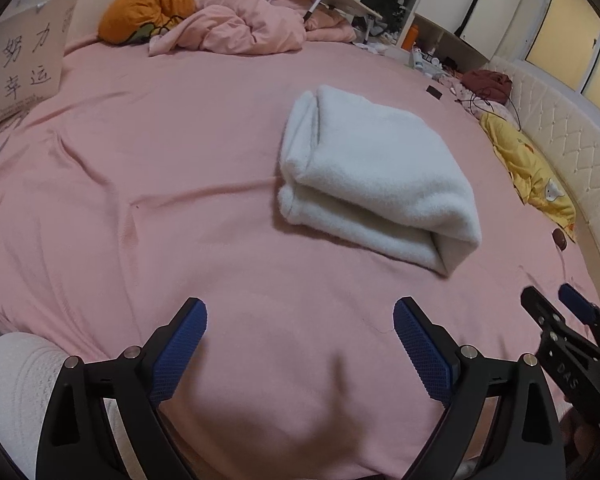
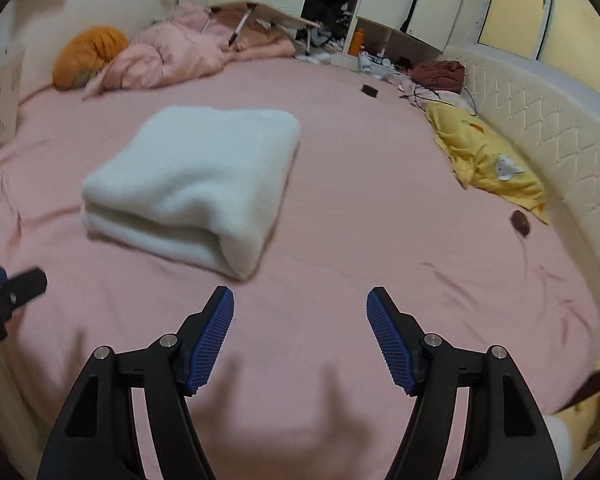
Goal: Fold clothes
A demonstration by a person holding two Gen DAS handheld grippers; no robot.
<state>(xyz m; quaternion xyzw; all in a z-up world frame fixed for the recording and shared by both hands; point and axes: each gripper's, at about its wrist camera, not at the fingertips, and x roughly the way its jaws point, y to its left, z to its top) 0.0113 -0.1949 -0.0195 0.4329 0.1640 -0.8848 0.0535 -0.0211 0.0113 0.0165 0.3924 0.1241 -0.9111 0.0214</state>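
Broad pink fitted bedsheet [image 1: 148,184], lightly creased, across nearly all of both views. Heaped at its far edge, a crumpled pink quilt [image 1: 240,28] beside a rounded orange cushion [image 1: 146,10]; along the quilted cream headboard [image 2: 540,120], a rumpled yellow printed cloth [image 2: 488,164], unfolded and possibly next in line, though impossible to say from here. Mid-bed, well apart from both tools: a thick white fleece garment [image 1: 376,176], already doubled into a compact rectangle, layered edges showing on its near side, rounded fold at the corner nearest the right tool. Judged folded and laid down; at most a squaring-up or shifting aside left for this piece. Left gripper [image 1: 300,344] spread wide above bare sheet, blue ribbed pads empty, nothing held. Right gripper [image 2: 300,332] likewise parted wide, empty, hung just short of the garment's near corner.
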